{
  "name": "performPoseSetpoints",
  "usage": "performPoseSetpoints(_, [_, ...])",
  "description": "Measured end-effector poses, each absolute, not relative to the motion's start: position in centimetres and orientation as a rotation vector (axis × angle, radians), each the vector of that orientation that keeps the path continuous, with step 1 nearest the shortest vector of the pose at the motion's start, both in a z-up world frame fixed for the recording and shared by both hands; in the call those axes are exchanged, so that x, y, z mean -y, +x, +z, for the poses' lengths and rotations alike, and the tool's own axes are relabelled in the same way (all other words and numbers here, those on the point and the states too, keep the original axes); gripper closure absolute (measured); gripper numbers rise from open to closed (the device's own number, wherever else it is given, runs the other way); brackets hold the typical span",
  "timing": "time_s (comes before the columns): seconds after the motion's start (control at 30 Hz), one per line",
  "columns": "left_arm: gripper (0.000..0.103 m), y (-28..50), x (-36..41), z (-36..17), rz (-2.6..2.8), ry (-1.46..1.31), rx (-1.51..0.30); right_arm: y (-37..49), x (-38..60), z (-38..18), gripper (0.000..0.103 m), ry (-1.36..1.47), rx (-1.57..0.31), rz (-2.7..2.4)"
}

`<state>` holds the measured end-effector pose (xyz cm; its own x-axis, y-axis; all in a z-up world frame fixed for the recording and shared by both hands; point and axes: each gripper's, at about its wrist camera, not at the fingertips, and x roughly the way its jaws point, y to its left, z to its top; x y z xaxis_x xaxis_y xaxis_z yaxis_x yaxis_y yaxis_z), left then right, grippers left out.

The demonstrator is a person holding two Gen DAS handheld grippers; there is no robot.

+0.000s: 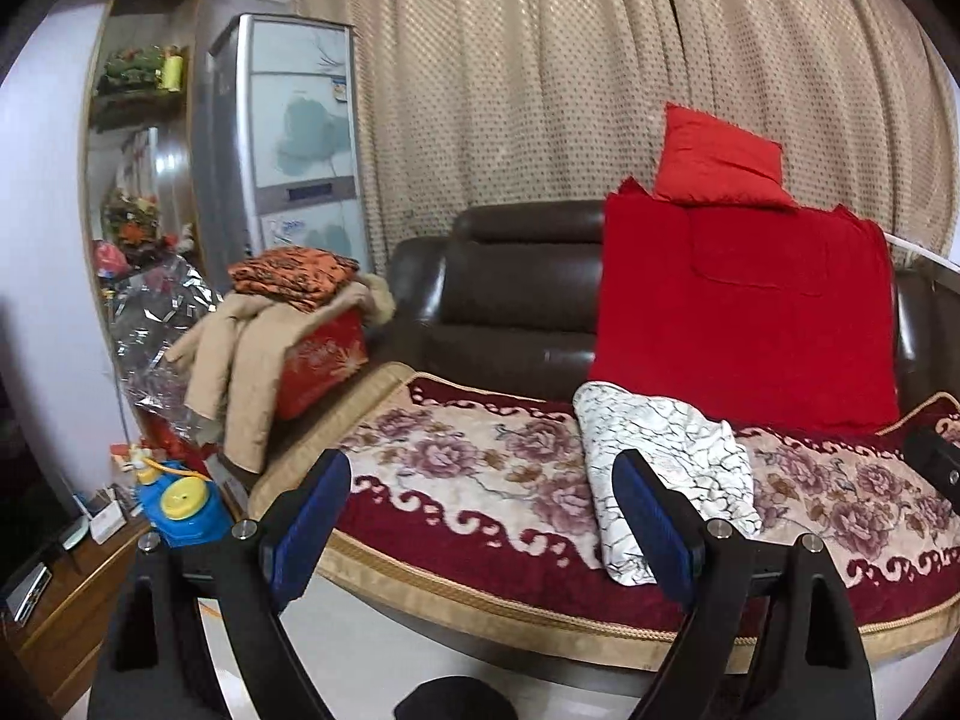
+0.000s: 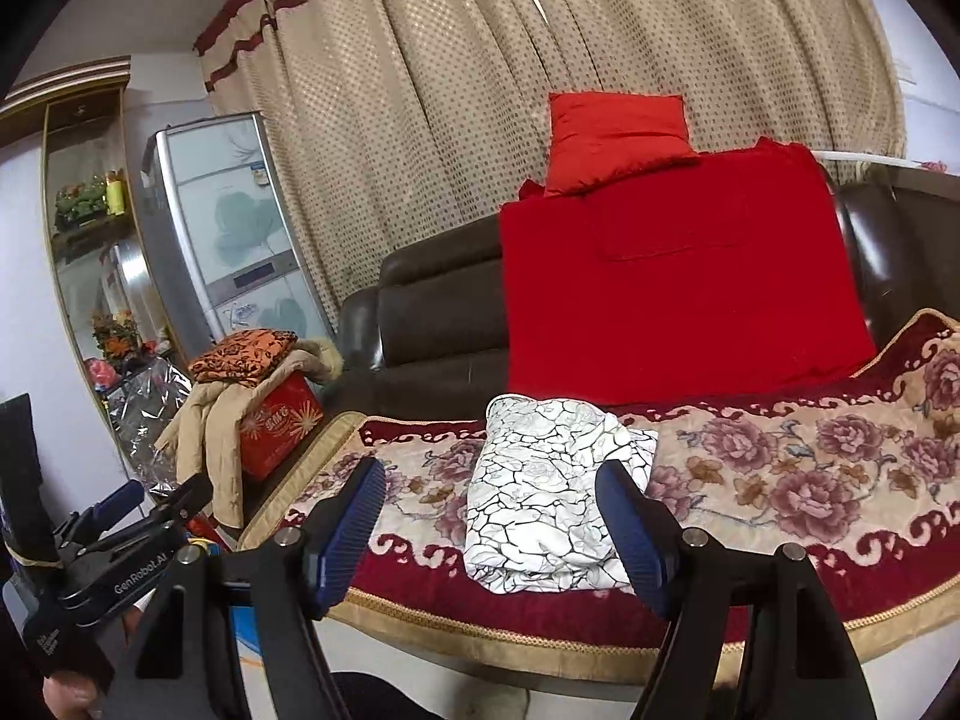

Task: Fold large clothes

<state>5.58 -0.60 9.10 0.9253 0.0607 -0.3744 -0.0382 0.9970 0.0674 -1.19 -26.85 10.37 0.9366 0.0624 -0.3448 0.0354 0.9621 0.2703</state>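
Note:
A white garment with black crackle lines (image 1: pixel 660 468) lies folded into a compact bundle on the floral sofa cover (image 1: pixel 468 480). It also shows in the right wrist view (image 2: pixel 546 492). My left gripper (image 1: pixel 480 480) is open and empty, held in front of the sofa's edge with the bundle behind its right finger. My right gripper (image 2: pixel 492 492) is open and empty, with the bundle between and beyond its fingers. The left gripper also shows at the lower left of the right wrist view (image 2: pixel 162 492).
A red blanket (image 1: pixel 744 312) and red cushion (image 1: pixel 720 156) lean on the brown leather sofa back (image 1: pixel 516 288). A red box (image 1: pixel 318 360) with a beige coat and orange cloth stands at the sofa's left. A fridge (image 1: pixel 294 132) and curtains are behind.

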Motion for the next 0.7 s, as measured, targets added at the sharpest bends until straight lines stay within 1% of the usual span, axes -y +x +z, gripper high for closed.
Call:
performPoseSetpoints(0.27, [0.014,3.6,-0.1,10.3,0.063,0.046,-0.345,-2.7,25.4,10.7,0.027,0.245,-0.388,0.002])
performPoseSetpoints(0.57, [0.013,3.4,0.0,10.6,0.069,0.033,-0.334,-2.7,25.1,10.0,0.027,0.230,-0.412,0.022])
performPoseSetpoints(0.6, [0.013,3.5,0.0,10.5,0.072,0.031,-0.334,-2.7,25.0,9.9,0.027,0.229,-0.413,0.025])
performPoseSetpoints(0.67, [0.005,3.8,0.0,10.4,0.069,0.032,-0.336,-2.6,24.9,9.7,0.027,0.226,-0.416,0.026])
performPoseSetpoints(0.7, [0.005,3.9,-0.1,10.3,0.070,0.031,-0.334,-2.5,25.0,9.6,0.027,0.223,-0.418,0.028])
